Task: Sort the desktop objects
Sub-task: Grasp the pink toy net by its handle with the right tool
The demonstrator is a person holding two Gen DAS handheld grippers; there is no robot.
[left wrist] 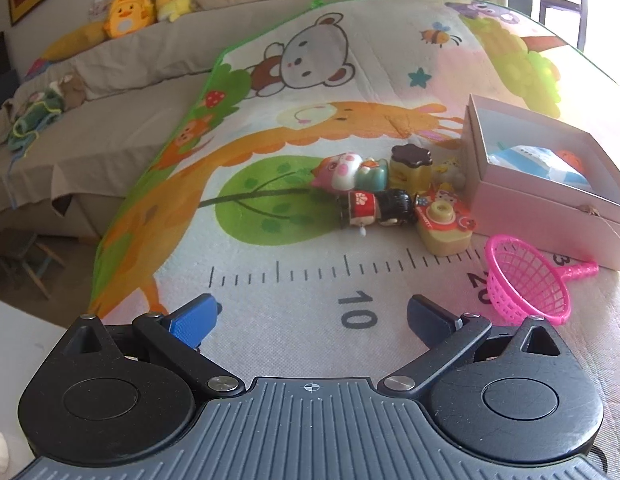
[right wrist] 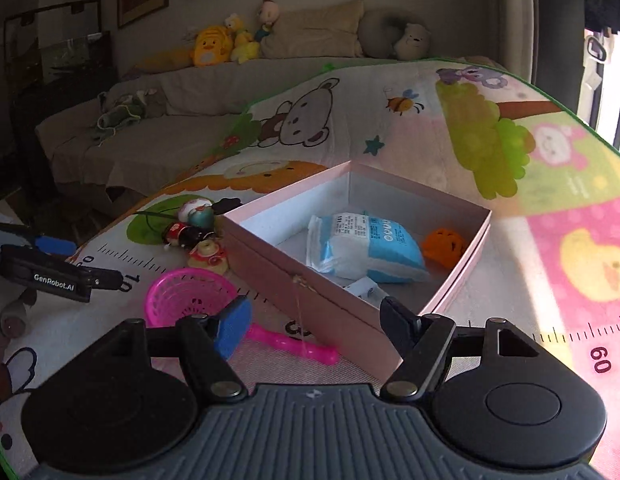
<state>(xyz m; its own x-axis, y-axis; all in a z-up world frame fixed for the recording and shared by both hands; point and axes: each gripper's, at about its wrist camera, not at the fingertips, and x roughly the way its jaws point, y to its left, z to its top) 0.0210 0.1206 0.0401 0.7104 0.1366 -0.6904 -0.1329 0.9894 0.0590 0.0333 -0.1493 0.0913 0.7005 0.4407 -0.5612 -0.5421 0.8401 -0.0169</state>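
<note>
A pink open box stands on the cartoon play mat; inside lie a blue-white packet, an orange toy and a small white item. Left of the box sits a cluster of small toys: a pink-faced figure, a yellow jar with a brown lid, a black-red doll and a toy camera. A pink strainer lies in front of the box. My left gripper is open, short of the toys. My right gripper is open at the box's near corner, empty.
A sofa with plush toys runs along the back wall. The mat's left edge drops off toward the floor. The left gripper's body shows at the left of the right wrist view. Bare mat lies to the right of the box.
</note>
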